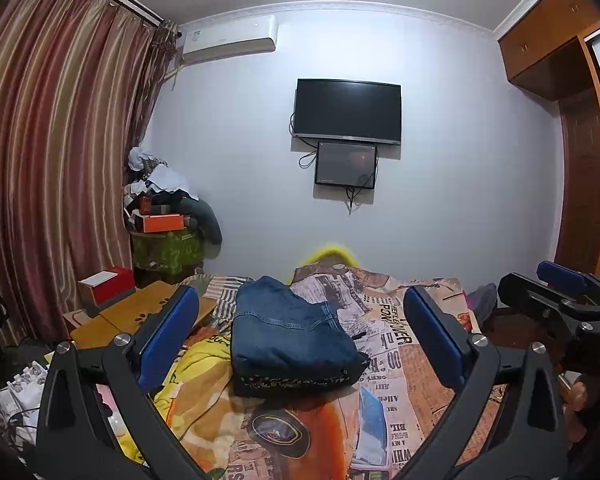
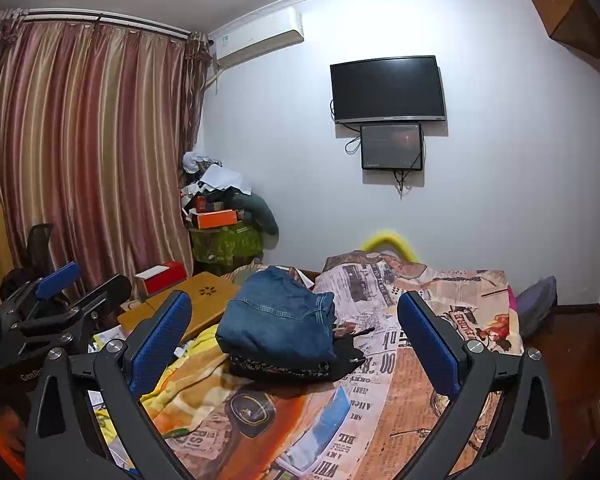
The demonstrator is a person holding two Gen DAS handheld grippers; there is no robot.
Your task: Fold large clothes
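On the bedspread point(image 1: 416, 376), folded jeans point(image 1: 288, 328) near its left edge, left tool point(image 1: 300, 340) and right tool point(image 2: 296, 340) both spread wide, empty

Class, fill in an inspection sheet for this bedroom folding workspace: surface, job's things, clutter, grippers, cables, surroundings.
Surface: bed with newspaper-print cover, rumpled.
Job's things: folded denim garment resting on a dark patterned garment.
Clutter: yellow blanket; red box on wooden board; corner pile.
Grippers: left gripper and right gripper both open, holding nothing.
Cables: dangling beneath the small screen.
Surroundings: television, air conditioner, striped curtain, wardrobe.
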